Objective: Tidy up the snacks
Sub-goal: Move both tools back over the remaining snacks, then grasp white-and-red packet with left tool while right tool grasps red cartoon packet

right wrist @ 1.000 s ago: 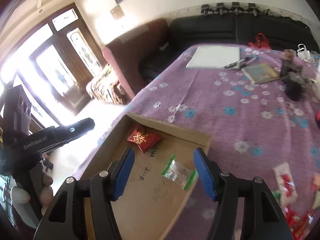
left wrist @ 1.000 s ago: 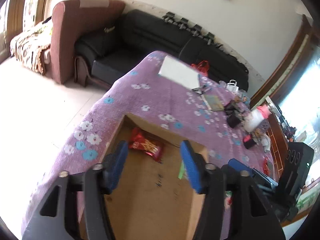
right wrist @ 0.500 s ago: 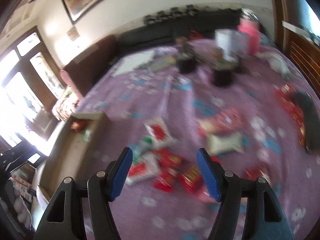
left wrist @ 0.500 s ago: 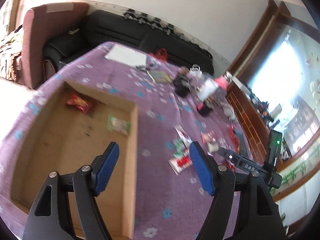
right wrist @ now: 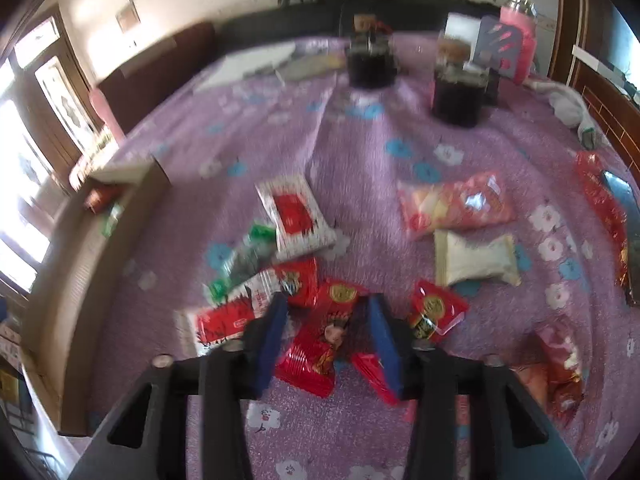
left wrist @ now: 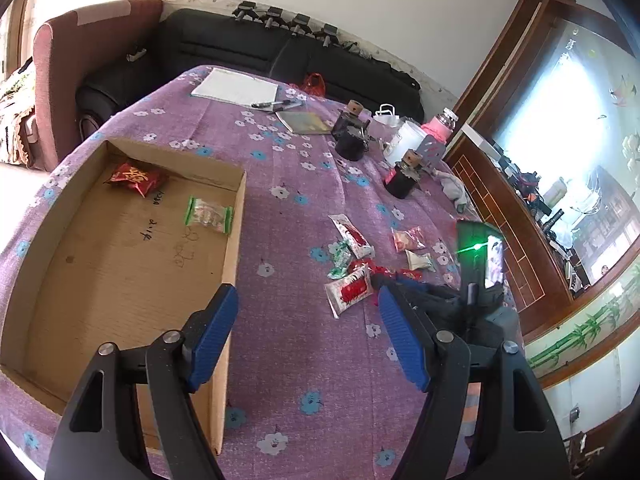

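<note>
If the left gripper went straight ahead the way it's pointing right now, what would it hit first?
Most likely the bare purple tablecloth: the open left gripper points between the cardboard box and the red-and-white snack packet, though depth is uncertain.

1. One cardboard box [left wrist: 120, 248] lies left of the left tool [left wrist: 308, 336].
2. Two packets are in it: one red packet [left wrist: 136, 176] and one clear green-ended packet [left wrist: 208, 216].
3. Two black jars with cork tops stand far ahead of the right tool [right wrist: 326, 332]: the farther jar [right wrist: 370, 66] and the nearer jar [right wrist: 458, 96].
4. One pink bottle [right wrist: 520, 32] stands behind them.
5. Two pale packets sit ahead-right of the right tool: one pink-and-yellow packet [right wrist: 456, 204], one cream packet [right wrist: 476, 260].
6. One red packet with a cartoon face [right wrist: 320, 344] lies between the right tool's fingers.
7. One white pad [left wrist: 236, 88] lies at the tabletop's [left wrist: 296, 360] far end.
</note>
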The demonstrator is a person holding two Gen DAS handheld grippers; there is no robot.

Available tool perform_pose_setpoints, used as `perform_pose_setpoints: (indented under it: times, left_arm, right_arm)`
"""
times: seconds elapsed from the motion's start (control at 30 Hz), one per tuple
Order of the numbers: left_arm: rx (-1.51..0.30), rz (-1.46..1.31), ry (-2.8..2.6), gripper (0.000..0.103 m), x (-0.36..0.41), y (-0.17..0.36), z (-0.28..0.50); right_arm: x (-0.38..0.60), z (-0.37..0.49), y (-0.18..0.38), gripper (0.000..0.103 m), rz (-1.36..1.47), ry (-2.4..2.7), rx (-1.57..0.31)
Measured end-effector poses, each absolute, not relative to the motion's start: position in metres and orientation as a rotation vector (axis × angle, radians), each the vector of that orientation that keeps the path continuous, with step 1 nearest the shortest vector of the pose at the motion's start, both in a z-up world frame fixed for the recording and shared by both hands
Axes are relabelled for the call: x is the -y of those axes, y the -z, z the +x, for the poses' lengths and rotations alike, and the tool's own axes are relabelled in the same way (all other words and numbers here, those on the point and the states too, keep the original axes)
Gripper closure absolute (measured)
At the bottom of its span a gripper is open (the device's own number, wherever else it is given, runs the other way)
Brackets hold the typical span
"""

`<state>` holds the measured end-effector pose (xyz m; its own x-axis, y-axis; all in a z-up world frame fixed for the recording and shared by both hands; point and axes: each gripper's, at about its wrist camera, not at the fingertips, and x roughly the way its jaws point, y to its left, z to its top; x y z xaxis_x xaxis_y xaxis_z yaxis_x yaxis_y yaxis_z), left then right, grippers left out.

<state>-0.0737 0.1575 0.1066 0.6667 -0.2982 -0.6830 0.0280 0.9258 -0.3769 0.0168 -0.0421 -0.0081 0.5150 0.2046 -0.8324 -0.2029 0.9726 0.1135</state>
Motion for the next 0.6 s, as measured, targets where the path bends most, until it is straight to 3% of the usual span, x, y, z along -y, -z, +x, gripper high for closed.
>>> perform_pose_setpoints:
  times: [0.07,0.27,0.6]
  left_arm:
    - [-0.833,-0.342,0.191,0.031,-0.153,-0.105,-0.070]
    - [-0.876,-0.264,0.237,0.031,-0.119,-0.091,-0.054]
    - [-0.974,0.006,0.173,0.031,-0.041,-0.038,0.017]
  right_arm:
    - [0.048,0.008,0.008,0.081,0.025,-0.258,-1.007]
    - [0.074,-0.037,0.009,0.081,0.086,-0.332,-1.040]
    - [0.101,-0.063,0.018,0.080,0.128,-0.377,-0.917]
